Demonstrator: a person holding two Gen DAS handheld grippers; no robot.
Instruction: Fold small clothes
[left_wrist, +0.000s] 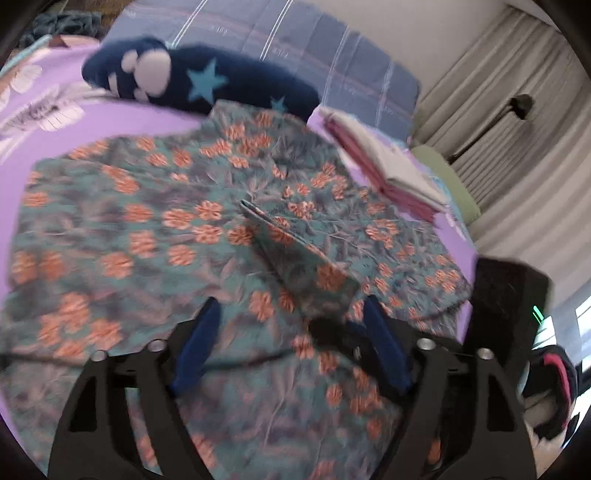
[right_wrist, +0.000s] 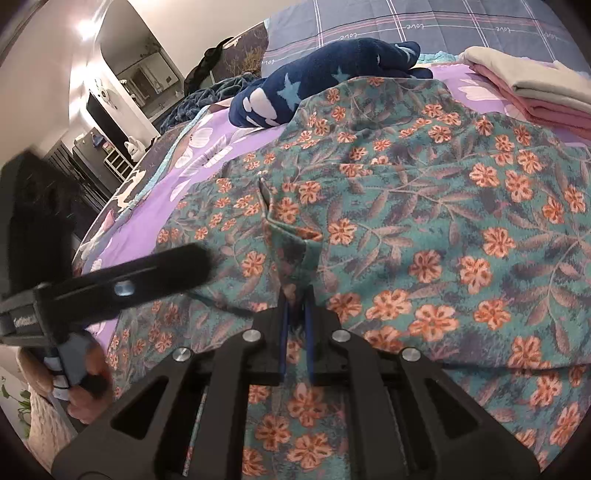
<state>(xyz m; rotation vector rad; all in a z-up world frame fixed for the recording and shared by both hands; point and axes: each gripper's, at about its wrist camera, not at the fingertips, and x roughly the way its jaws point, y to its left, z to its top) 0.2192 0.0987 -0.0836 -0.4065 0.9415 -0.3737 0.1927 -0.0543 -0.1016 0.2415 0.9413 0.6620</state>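
From the left wrist, the left tool (left_wrist: 291, 314) is hanging spread and empty above the teal floral garment (left_wrist: 129, 229), which is lying flat across the purple bed (left_wrist: 122, 122). From the right wrist, the right tool (right_wrist: 296, 295) is pinching a raised fold (right_wrist: 291, 236) of it

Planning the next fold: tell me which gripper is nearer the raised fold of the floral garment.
Right. The right gripper is shut on the raised fold. The left gripper hangs open above the floral garment, just short of the fold.
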